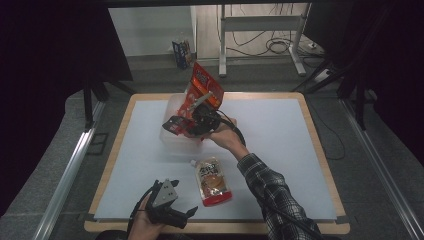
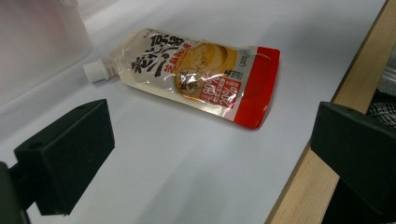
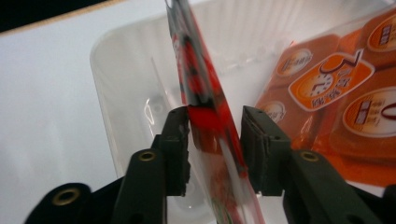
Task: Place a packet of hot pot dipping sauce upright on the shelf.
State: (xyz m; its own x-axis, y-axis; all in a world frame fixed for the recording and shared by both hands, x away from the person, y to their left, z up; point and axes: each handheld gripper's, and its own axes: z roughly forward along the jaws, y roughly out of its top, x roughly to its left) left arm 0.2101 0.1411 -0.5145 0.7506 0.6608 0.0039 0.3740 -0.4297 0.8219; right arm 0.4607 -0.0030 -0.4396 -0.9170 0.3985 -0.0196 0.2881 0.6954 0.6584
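A red snack packet [image 1: 204, 82] stands upright over a clear plastic bin [image 1: 172, 137] at the back middle of the table. My right gripper [image 1: 196, 107] is at its lower part. In the right gripper view the packet [image 3: 205, 102] runs edge-on between the jaws of my right gripper [image 3: 215, 140], which stand slightly apart around it, with a thin gap on one side. An orange packet [image 3: 336, 102] lies inside the bin [image 3: 121, 84]. A spouted pouch [image 1: 214, 181] lies flat near the front. My left gripper [image 1: 185, 197] rests beside it, open and with nothing between its jaws [image 2: 210, 154], facing the pouch [image 2: 196, 77].
The white table top [image 1: 280, 130] has a wooden rim [image 2: 327, 121], close by my left gripper's right jaw. Behind the table are a metal stand [image 1: 260, 30], cables and a small box [image 1: 182, 52] on the floor.
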